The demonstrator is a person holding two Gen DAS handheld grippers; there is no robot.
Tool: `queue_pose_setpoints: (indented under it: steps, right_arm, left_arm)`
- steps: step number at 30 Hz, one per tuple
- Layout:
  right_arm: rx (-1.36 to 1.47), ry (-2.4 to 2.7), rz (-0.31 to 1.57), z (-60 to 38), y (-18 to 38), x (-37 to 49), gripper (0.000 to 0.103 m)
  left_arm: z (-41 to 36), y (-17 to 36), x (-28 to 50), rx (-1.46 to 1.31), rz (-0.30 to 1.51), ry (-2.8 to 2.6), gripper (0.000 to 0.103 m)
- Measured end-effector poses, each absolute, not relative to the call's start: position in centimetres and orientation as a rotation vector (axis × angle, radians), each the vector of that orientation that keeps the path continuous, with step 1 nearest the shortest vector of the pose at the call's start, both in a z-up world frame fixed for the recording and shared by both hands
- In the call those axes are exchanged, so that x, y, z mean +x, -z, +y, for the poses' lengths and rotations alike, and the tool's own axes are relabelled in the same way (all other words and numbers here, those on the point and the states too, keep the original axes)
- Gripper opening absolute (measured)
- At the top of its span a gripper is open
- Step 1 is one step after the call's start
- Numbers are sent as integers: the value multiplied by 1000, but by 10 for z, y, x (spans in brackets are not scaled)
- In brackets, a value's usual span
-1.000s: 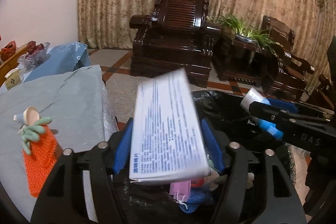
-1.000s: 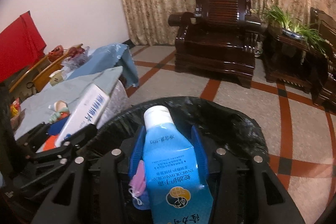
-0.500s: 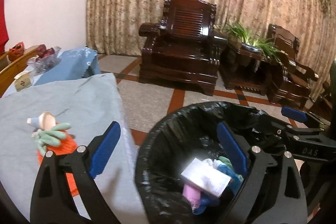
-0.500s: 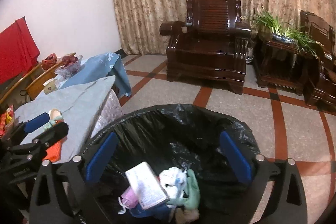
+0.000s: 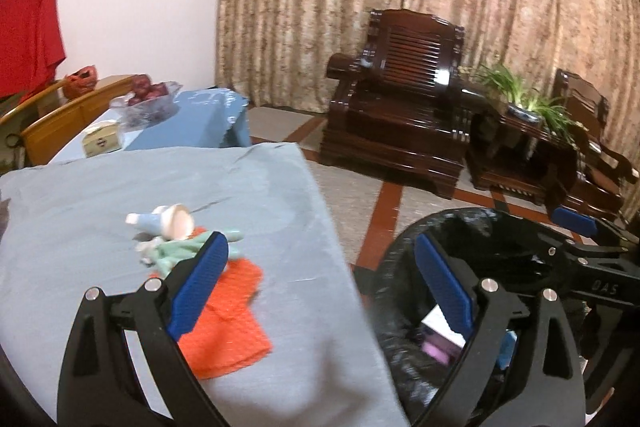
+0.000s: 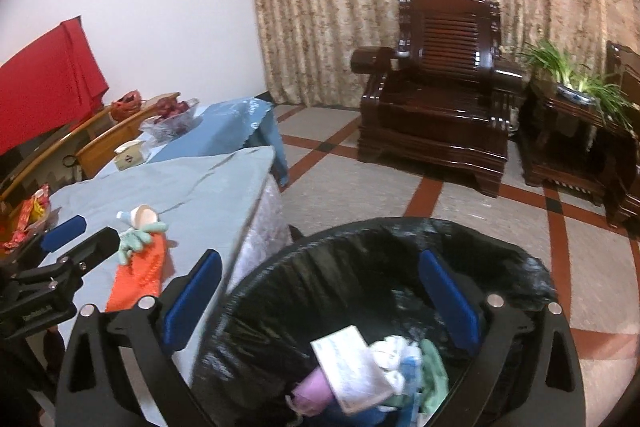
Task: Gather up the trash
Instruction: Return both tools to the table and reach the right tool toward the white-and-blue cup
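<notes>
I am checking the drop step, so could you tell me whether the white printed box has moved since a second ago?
Yes. It has left the left hand-held gripper, whose jaws are now open, and lies inside the black-lined trash bin: white printed box on the other trash.

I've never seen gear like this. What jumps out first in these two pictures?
Probably the black-lined trash bin in the foreground, holding a white printed box and crumpled scraps. Framing it are the wide-open blue-padded fingers of the right hand-held gripper. On the grey-blue tablecloth to the left lies a bright orange knitted carrot beside a small tipped white cup.
</notes>
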State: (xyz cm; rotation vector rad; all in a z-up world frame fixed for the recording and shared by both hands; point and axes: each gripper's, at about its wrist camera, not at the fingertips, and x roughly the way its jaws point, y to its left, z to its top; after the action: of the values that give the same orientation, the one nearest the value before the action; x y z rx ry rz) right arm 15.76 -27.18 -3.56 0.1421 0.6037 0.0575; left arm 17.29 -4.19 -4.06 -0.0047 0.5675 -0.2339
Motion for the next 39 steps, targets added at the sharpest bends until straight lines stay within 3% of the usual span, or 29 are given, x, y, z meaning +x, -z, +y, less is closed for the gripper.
queue_pose_setpoints:
  steps: [27,39]
  right_arm:
    - [38,-328,645,-97,60,229,97]
    - [22,-409,688,-35,86,273,95]
  left_arm:
    - [143,71,182,-41,614,-125,92]
    - [183,86,200,-60,631,-197,92]
